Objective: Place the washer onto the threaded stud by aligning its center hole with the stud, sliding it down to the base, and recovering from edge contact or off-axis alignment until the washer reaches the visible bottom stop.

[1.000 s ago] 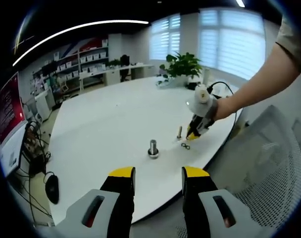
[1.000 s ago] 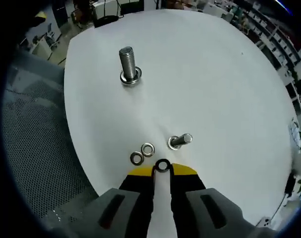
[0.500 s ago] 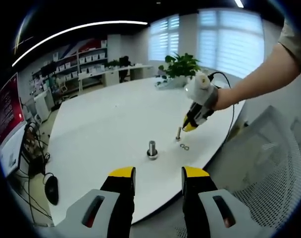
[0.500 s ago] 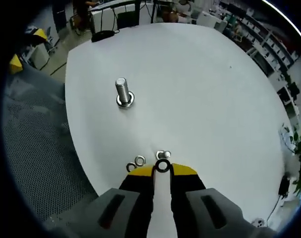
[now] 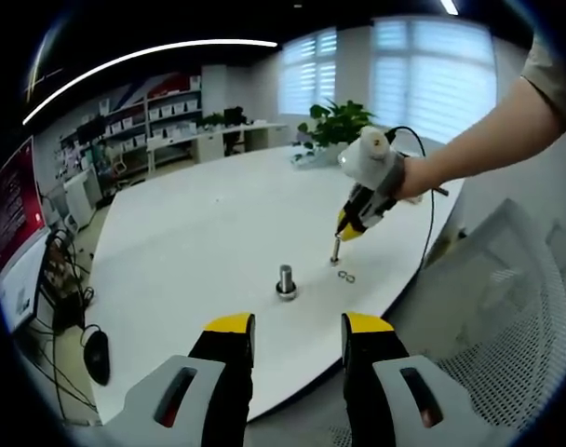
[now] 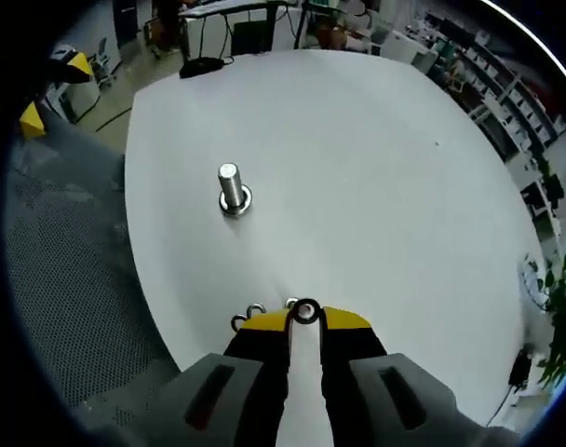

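Our left claw (image 5: 297,335), with its yellow-tipped grey jaws, stands wide apart and holds nothing, low at the near edge of the round white worktop (image 5: 199,233). In the left gripper view, the upright silver threaded stud (image 5: 286,279) on its round base sits on the worktop just beyond these jaws. Further right, the right claw (image 5: 348,228) hangs above the worktop, over a second, smaller upright bolt (image 5: 335,251) and two spare loose washers (image 5: 347,277). We judge the left claw nearer the stud, but it carries nothing. A red panel at the far left bears writing too blurred for us to read.

In the right gripper view, our right claw (image 6: 304,321) is pinched nearly closed on the small dark ring-shaped washer (image 6: 305,312), which stands on edge between the jaw tips with its hole facing us. The stud (image 6: 232,189) lies ahead and to the left of this claw, well apart from it, its long axis upright on the worktop (image 6: 376,186). We judge that the washer must travel forward and left, then tip flat so its hole lines up over the stud's top. The spare washers (image 6: 246,315) peek out just beside the jaw tips.
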